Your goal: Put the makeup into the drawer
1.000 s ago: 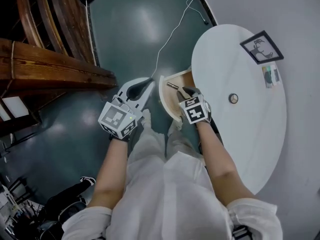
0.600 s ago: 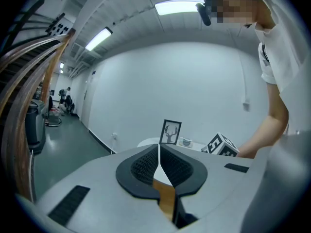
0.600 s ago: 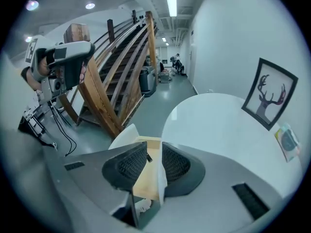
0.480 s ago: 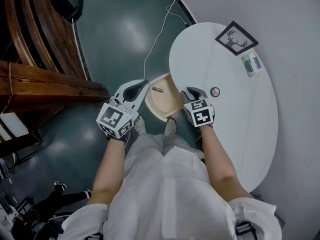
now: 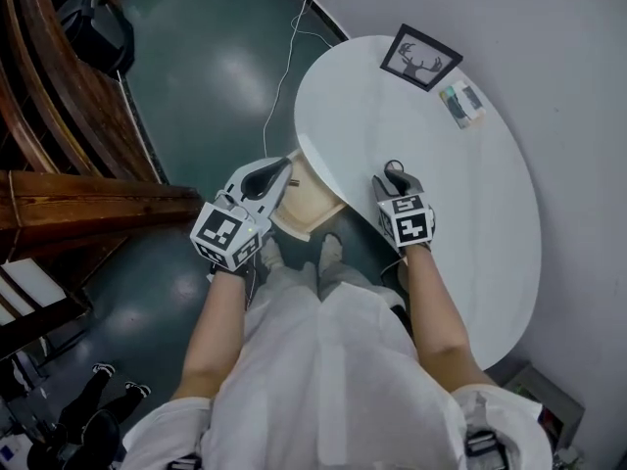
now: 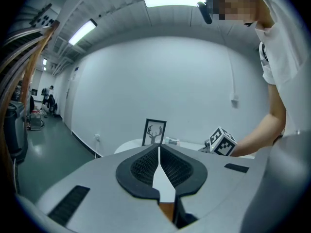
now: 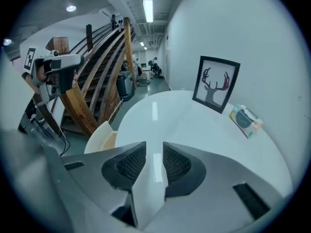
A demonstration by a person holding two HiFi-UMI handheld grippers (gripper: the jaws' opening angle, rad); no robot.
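The white oval table (image 5: 460, 223) has a pale wooden drawer (image 5: 312, 209) pulled open at its left edge, also seen in the right gripper view as the drawer (image 7: 99, 136). A small dark stick-like item (image 5: 285, 177) lies in the drawer. My left gripper (image 5: 277, 169) is shut and empty, its tip at the drawer's left rim. My right gripper (image 5: 395, 174) hovers over the tabletop, open with nothing between its pads (image 7: 131, 163), its tip at a small round item (image 5: 394, 166). A small teal-and-white pack (image 5: 462, 104) (image 7: 245, 120) lies at the table's far side.
A framed deer picture (image 5: 421, 57) (image 6: 154, 131) (image 7: 216, 83) stands at the table's far edge beside the pack. Dark wooden stairs and railings (image 5: 88, 204) run along the left. A white cable (image 5: 284, 57) trails over the green floor. A white wall curves round the table's right side.
My right gripper left the drawer, where the stick-like item stays, and moved right over the tabletop to the round item. My left gripper came closer to the drawer's rim.
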